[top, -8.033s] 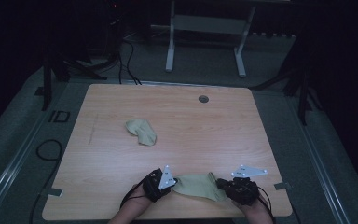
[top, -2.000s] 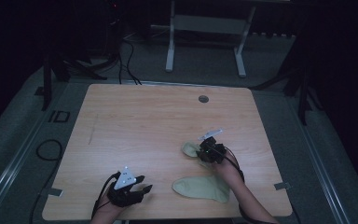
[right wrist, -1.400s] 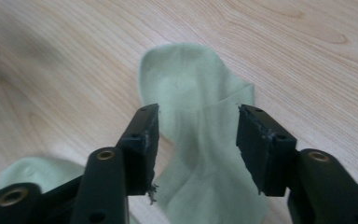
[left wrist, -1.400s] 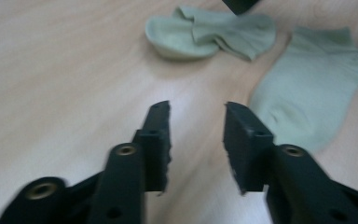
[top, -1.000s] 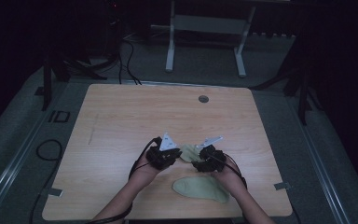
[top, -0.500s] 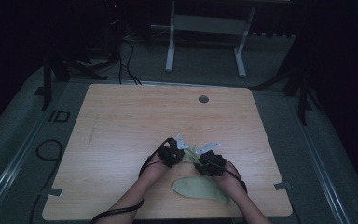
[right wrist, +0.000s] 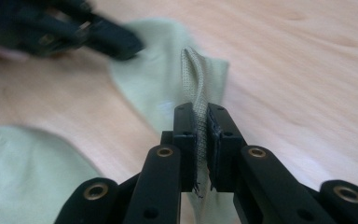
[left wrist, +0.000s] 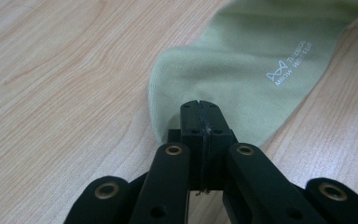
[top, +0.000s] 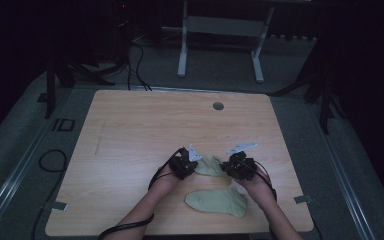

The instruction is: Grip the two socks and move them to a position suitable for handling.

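The sock point(top: 211, 165) lay on the table point(top: 130, 130), toward my side and a bit right of the middle, stretched between my two grippers. A second sock point(top: 216, 201) lay flat just nearer to me, close to the table's front edge.

My two arms came in from the bottom of the high view and leaned toward each other. My left gripper point(top: 183, 163) sat at the left end of the sock, low on the wood. Its jaws were pressed tight together on the edge of the cloth point(left wrist: 200, 105). My right gripper point(top: 239, 166) sat at the right end. Its jaws had just been closing, and a fold of the sock point(right wrist: 196, 88) stood up between them, pinched. So both grippers held the same sock, one at each end.

In the right gripper view, my left gripper point(right wrist: 98, 35) was far off and blurry. There the second sock point(right wrist: 23, 172) was cut off at the bottom left corner. In the left gripper view, small white letters point(left wrist: 290, 69) on the sock were too tiny for me to read. In the high view my hands covered both ends of the sock, and the room behind the table was too dark to make out.
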Motion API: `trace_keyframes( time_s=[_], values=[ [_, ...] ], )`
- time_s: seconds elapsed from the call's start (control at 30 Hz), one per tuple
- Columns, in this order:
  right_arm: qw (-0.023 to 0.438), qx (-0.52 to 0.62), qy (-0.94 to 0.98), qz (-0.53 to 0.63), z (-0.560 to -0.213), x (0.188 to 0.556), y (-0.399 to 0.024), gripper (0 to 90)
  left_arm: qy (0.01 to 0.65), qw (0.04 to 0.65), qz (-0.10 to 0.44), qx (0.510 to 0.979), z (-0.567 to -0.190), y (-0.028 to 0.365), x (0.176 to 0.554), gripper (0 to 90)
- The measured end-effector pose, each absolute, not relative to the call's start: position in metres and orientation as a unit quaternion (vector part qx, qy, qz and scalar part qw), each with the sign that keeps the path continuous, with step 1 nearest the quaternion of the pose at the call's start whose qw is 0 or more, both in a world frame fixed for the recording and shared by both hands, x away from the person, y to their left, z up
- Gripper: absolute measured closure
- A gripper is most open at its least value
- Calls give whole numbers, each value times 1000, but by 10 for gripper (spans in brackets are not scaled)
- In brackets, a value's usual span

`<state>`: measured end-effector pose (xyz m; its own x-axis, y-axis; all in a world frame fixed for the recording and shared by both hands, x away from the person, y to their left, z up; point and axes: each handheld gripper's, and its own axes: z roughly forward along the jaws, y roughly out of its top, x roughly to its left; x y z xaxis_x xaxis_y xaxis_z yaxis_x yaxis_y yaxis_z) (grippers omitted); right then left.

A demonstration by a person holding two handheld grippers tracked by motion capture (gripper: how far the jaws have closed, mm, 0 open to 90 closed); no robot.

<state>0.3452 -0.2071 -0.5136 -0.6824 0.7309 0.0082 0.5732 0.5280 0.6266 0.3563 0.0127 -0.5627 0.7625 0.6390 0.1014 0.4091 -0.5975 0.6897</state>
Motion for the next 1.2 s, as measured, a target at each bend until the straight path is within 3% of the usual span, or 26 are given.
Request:
trace_keyframes(
  time_s=[0.23,0.37,0.5,0.83,1.2],
  values=[
    [144,419,844,303,-509,362,-242,826,297,329,170,880,-562,11,357,889],
    [144,429,841,297,-511,366,-250,668,293,328,171,882,-561,11,358,889],
    [153,428,840,297,-510,366,-251,642,290,326,174,883,-561,11,357,889],
    [161,415,842,304,-523,378,-242,865,299,335,164,879,-562,13,358,889],
    [171,430,845,267,-547,394,-240,865,301,333,163,879,-562,12,359,888]
  ],
)
